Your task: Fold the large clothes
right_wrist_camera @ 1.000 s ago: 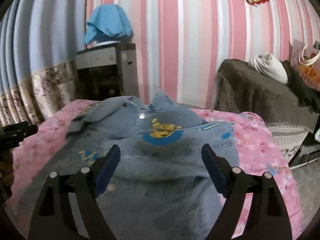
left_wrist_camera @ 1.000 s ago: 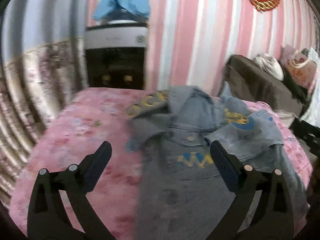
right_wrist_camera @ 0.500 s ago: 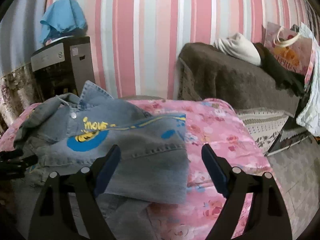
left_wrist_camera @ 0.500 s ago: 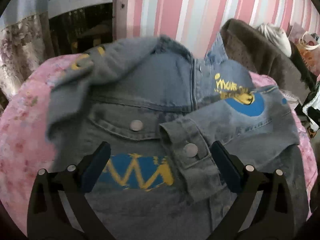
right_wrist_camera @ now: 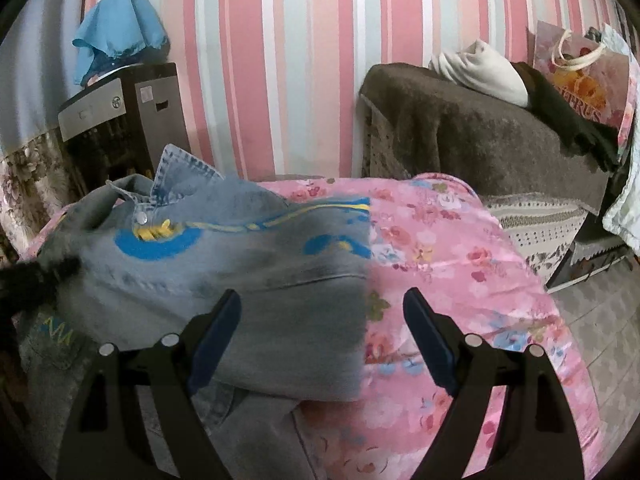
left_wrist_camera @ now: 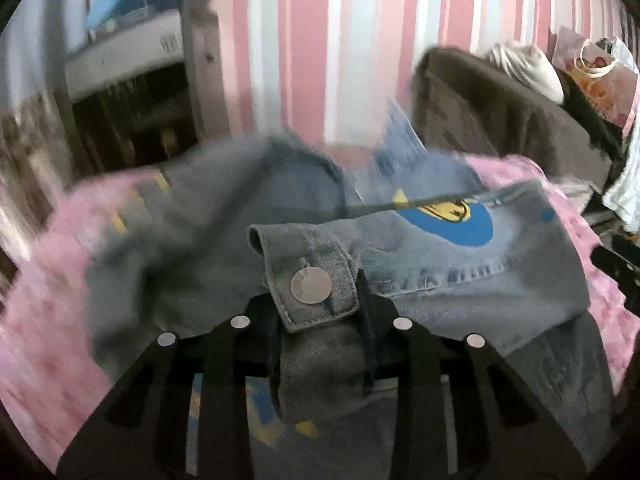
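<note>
Left hand-held gripper (left_wrist_camera: 320, 300), low centre of the left wrist view, is pinched on the sleeve cuff (left_wrist_camera: 316, 280) of the denim jacket (left_wrist_camera: 460, 264) — the cuff with its metal snap button (left_wrist_camera: 311, 286) sits right between the fingers. Right hand-held gripper (right_wrist_camera: 322, 328) is spread wide and holds nothing; it hovers low centre of its frame, straddling the right edge of the folded-over sleeve, one finger over denim, the other over the pink floral cover (right_wrist_camera: 460, 272).

Jacket lies spread across that cover, filling centre and left of both views, collar (right_wrist_camera: 180, 176) toward the striped wall at the top, one sleeve crossed over the chest with the blue and yellow print showing. Left view is motion-blurred, so the far left of the garment is hard to read.

Handling, as a judgement: denim looks thick and fairly heavy, soft but with stiff seams — it should hold a crease and not slip. Good holds are the doubled parts: cuff, hem, collar, shoulder seam. Single-layer pinches may drag the layers below.
</note>
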